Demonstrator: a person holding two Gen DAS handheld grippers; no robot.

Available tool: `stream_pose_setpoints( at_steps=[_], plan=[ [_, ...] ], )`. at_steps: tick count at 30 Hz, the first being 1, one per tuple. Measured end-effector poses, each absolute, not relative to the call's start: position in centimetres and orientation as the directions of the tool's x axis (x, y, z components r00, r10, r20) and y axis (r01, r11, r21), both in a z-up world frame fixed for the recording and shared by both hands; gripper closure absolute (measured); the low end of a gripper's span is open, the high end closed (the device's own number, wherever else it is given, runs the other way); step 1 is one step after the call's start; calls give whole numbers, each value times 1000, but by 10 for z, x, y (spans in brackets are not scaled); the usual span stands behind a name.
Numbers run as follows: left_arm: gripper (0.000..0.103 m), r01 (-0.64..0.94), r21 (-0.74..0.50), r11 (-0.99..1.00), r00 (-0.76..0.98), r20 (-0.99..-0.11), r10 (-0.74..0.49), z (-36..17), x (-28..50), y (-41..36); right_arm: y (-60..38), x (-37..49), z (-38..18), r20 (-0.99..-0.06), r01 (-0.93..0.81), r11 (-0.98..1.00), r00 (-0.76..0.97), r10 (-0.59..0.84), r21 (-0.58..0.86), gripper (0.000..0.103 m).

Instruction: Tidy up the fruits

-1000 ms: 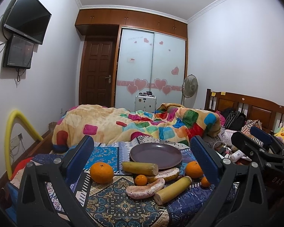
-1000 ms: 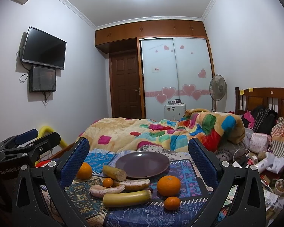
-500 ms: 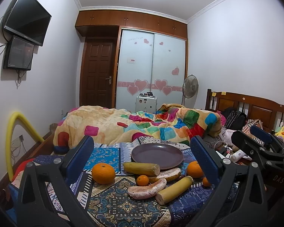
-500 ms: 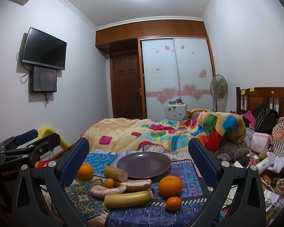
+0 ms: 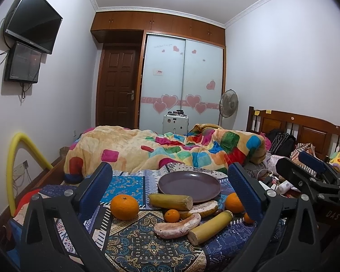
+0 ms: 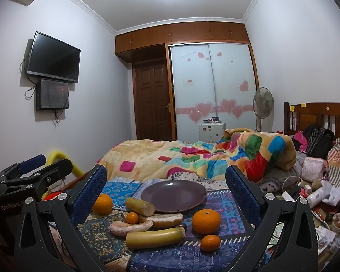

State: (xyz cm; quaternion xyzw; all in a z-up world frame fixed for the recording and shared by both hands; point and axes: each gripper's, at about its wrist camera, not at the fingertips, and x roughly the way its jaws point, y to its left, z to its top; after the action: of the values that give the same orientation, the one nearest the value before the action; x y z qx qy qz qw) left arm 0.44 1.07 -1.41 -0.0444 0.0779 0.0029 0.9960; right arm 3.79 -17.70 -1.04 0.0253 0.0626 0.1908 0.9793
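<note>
Patterned cloth (image 5: 133, 244) holds fruits ahead of both wide-spread hand-held grippers.

The left tongs (image 5: 170, 188) are held level, pointing forward, their two blue-padded fingers (image 5: 96, 187) spread wide with nothing between them. The right tongs (image 6: 166, 189) sit in the same pose, fingers (image 6: 242, 192) parted wide and gripping nothing. The two are side by side at about the same height: the right tongs' black frame and blue pad show at the right edge of the left wrist view, and the left tongs' frame shows at the left edge of the right wrist view.
</note>
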Motion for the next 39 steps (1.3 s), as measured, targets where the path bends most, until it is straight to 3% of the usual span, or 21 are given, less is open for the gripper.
stream_pose_setpoints(
  at_steps=[13,21,28,34,39],
  plan=[
    [0,-14,-85,996,987,-158,1,-16,5,12,-175,42,-11,-121,-371,926,918,377,71,0],
    [0,-8,-90,996,974,-225,-13,-25,21,20,-179,64,-28,-200,-323,946,925,324,39,0],
    [0,-15,-112,994,912,-410,-33,-43,63,42,-196,99,-42,-323,-318,948,895,308,22,0],
    [0,-31,-50,998,822,-569,-2,-70,107,53,-205,128,-58,-437,-323,946,849,296,14,0],
    [0,-35,-116,993,741,-670,-52,-88,138,71,-205,148,-74,-529,-355,934,788,315,27,0]
  ],
)
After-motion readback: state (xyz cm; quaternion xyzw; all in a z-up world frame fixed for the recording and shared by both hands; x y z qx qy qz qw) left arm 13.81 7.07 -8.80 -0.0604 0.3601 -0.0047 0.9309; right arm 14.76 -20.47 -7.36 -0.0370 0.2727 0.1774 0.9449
